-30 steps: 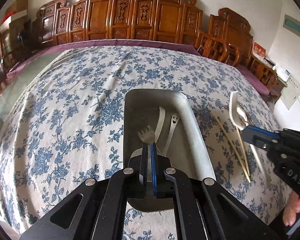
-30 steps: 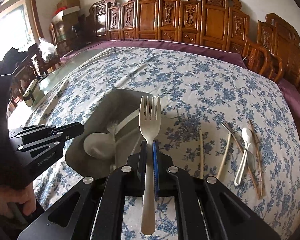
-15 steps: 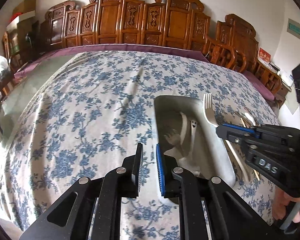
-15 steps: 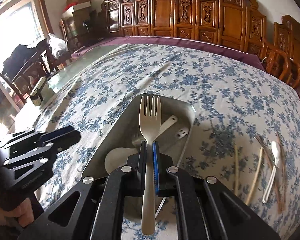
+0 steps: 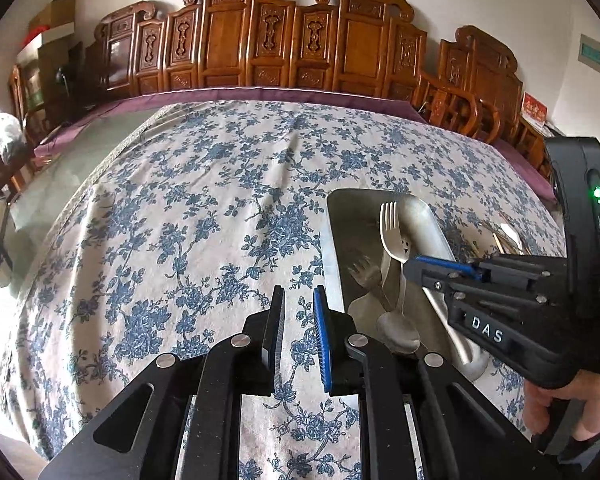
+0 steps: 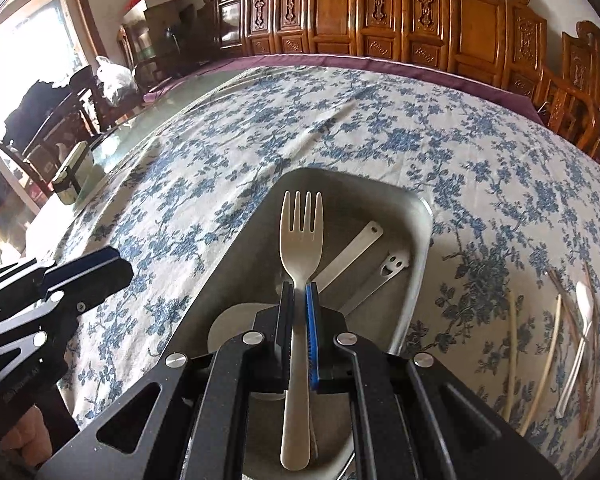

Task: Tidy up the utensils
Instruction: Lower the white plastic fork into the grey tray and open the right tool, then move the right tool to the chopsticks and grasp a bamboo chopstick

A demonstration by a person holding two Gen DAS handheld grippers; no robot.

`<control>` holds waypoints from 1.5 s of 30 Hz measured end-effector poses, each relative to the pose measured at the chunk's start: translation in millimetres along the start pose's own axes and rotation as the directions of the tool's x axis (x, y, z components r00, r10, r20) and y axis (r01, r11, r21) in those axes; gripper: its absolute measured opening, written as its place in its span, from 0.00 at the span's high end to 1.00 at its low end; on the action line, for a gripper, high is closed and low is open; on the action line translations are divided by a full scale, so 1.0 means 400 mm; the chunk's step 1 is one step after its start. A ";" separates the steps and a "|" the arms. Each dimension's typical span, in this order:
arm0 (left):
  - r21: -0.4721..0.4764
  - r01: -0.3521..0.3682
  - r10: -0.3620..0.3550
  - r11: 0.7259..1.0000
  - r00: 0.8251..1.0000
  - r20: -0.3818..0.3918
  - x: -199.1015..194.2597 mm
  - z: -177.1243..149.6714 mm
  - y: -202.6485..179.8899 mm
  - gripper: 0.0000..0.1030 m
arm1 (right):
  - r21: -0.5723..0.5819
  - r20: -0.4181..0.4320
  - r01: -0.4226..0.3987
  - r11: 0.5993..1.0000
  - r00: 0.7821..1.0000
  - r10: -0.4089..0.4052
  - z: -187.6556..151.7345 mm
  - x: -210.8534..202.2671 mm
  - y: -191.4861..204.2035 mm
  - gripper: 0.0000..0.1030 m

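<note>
My right gripper [image 6: 299, 288] is shut on the neck of a cream fork [image 6: 301, 240], tines pointing away, held above the metal tray [image 6: 352, 204]. In the tray lie a metal fork [image 5: 364, 276], a spoon [image 5: 398, 332] and two flat utensil handles [image 6: 356, 252]. My left gripper [image 5: 298, 294] stands slightly open with nothing between its fingers, over the flowered tablecloth just left of the tray [image 5: 334, 240]. The left wrist view shows the right gripper [image 5: 414, 266] reaching in over the tray with the cream fork [image 5: 392, 236].
On the cloth right of the tray lie several chopsticks [image 6: 512, 352] and a white spoon [image 6: 580, 344]. A small lidded container [image 6: 70, 180] stands on the bare glass at the table's left edge. Carved wooden chairs line the far side.
My left gripper let go of the metal fork into the tray, opened and drew off to the left. My right gripper carried the cream fork left and down over the tray.
</note>
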State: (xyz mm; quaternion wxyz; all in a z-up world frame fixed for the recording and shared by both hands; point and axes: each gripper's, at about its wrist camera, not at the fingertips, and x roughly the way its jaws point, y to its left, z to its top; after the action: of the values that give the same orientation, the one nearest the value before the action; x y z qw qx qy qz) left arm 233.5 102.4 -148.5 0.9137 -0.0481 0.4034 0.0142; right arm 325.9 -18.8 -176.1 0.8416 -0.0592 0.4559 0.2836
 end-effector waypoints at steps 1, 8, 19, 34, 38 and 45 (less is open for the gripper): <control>0.002 0.000 0.000 1.000 1.000 -0.001 0.001 0.000 0.000 0.87 | 0.000 -0.002 -0.003 1.000 1.000 0.003 -0.004 0.001 0.000 0.92; 0.012 -0.005 0.005 1.000 1.000 -0.001 0.002 -0.003 -0.009 0.87 | -0.005 0.002 -0.029 1.000 1.000 0.029 -0.010 -0.010 -0.003 0.92; 0.087 0.016 -0.018 0.996 1.000 0.026 -0.041 -0.003 -0.102 0.77 | -0.047 0.081 0.031 0.998 0.996 -0.027 -0.084 -0.194 -0.079 0.91; 0.192 0.119 -0.117 0.974 0.993 -0.022 -0.084 -0.038 -0.336 0.68 | 0.093 0.057 0.156 0.983 0.985 -0.161 -0.273 -0.290 -0.350 0.78; 0.208 0.130 -0.125 0.969 0.991 -0.036 -0.068 -0.043 -0.375 0.68 | 0.124 0.032 0.147 0.981 0.988 -0.152 -0.273 -0.227 -0.388 0.78; 0.215 0.132 -0.121 0.968 0.991 -0.065 -0.032 -0.052 -0.399 0.68 | 0.120 -0.029 0.168 0.979 0.986 -0.165 -0.248 -0.126 -0.412 0.78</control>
State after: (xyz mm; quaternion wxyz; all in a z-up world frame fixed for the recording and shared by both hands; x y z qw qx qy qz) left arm 219.9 -58.4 -140.9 0.9018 0.0271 0.4218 -0.0898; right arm 319.2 -213.0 -219.2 0.8600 -0.0483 0.4738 0.1832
